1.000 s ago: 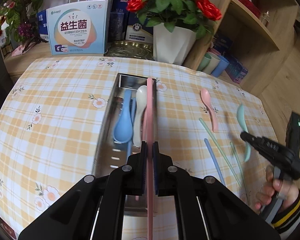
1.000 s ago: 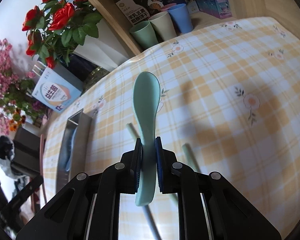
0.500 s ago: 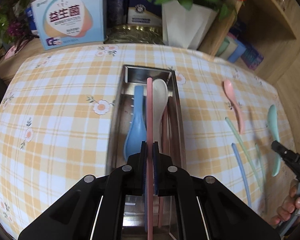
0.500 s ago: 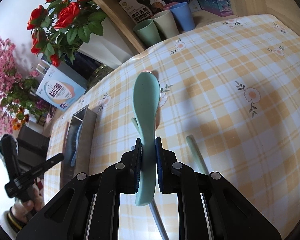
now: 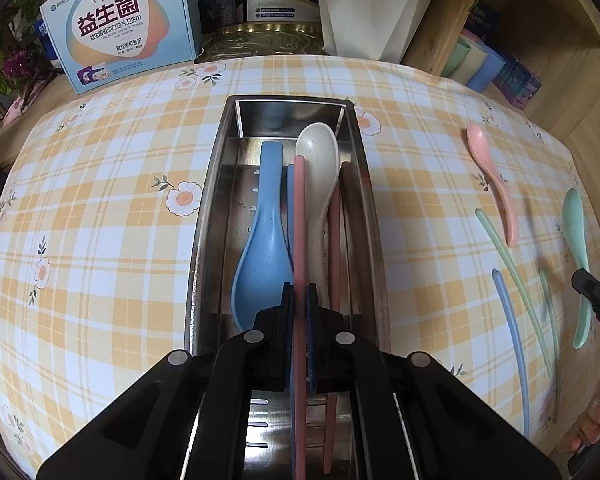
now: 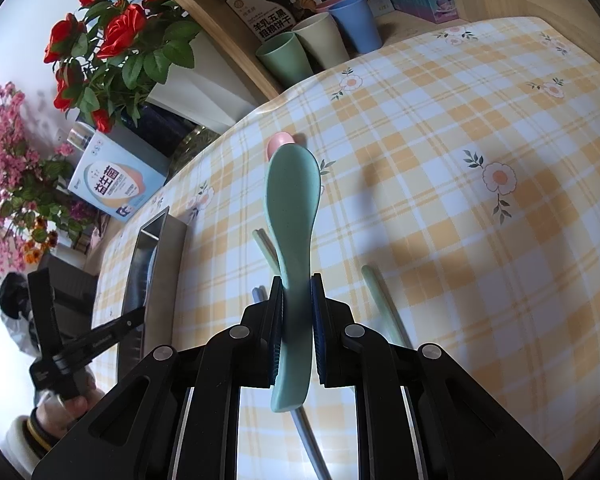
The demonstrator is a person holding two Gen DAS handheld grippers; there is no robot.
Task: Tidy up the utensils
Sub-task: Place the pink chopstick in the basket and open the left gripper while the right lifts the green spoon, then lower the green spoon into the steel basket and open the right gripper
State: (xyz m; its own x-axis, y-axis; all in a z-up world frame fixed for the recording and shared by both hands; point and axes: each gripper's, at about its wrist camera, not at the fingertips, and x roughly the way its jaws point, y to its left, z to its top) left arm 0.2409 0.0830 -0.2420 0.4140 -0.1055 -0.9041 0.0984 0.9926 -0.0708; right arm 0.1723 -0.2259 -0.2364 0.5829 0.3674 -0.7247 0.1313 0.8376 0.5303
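**Sorting spoons and chopsticks into the steel tray**

Gripping a pink chopstick [image 5: 299, 240], the left claw [image 5: 299, 332] is closed tight on it above the near end of the steel tray [image 5: 204, 216], which lies lengthwise on the checked table [image 5: 100, 216]. The stick runs along the tray, over the things already inside. In the tray lie a blue spoon [image 5: 265, 256] with its bowl toward the camera, a cream spoon [image 5: 320, 184] with its bowl at the far end, a second pink chopstick [image 5: 334, 248] along the right side, and a thin blue stick just showing between the blue spoon and the held one.

The right claw [image 6: 296, 328] is closed on the handle of a green spoon [image 6: 293, 216], the bowl pointing away. Whether the spoon touches the cloth cannot be told. Under and beside it on the table lie a blue chopstick [image 5: 512, 344] and two green chopsticks [image 5: 512, 276]. Farther off, a pink spoon [image 5: 494, 188] rests on the cloth, well apart from the tray.

Beyond the table's far edge stand a light-blue box [image 5: 120, 24], a white flowerpot [image 5: 372, 4] with red roses [image 6: 116, 32], and green, cream and blue cups [image 6: 320, 44] on a wooden shelf.
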